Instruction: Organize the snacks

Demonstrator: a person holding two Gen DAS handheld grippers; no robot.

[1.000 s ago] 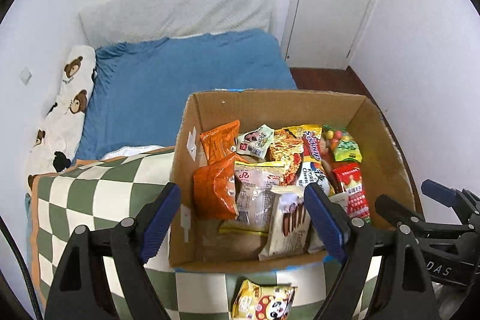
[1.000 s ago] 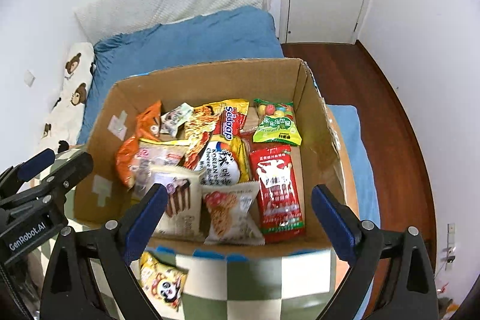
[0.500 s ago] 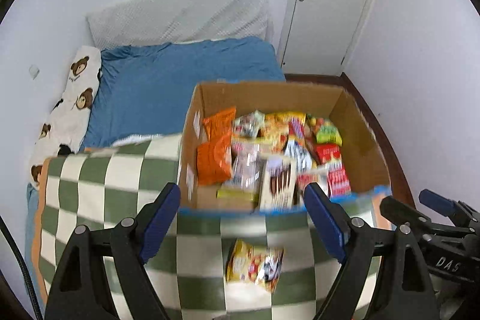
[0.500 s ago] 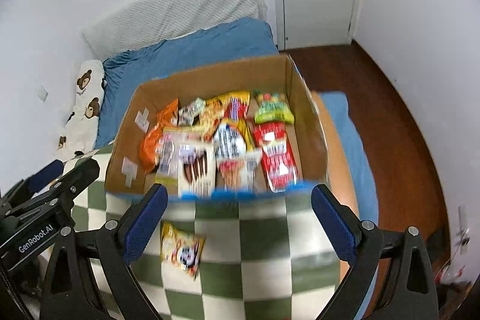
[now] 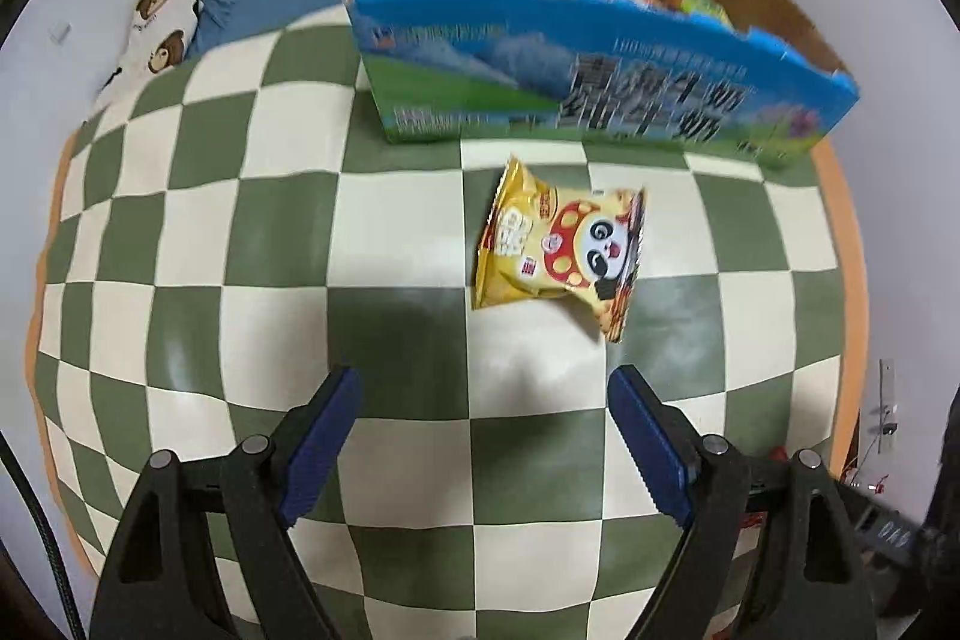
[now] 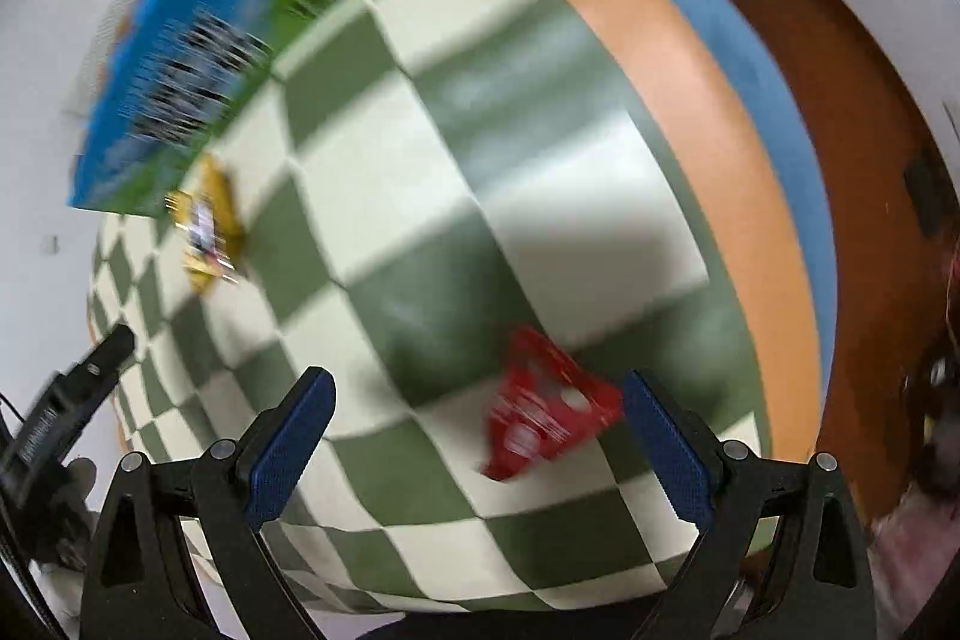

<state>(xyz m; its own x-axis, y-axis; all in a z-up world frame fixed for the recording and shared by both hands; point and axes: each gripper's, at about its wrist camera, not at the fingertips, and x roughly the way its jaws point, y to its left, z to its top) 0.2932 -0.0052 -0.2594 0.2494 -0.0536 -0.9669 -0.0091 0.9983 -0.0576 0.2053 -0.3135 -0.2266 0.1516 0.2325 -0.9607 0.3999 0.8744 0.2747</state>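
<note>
A yellow panda-print snack bag [image 5: 561,250] is lying flat on the green-and-white checkered blanket [image 5: 240,250], just in front of the snack-filled cardboard box [image 5: 576,64]. A red snack packet [image 6: 540,415] is lying apart on the same blanket, blurred.

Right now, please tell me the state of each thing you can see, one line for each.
Cardboard box: open on top, filled with snacks.
Yellow panda snack bag: sealed, lying flat outside the box.
Red snack bag: lying on the checkered blanket.
Left claw: open, empty.
Right claw: open, empty.
</note>
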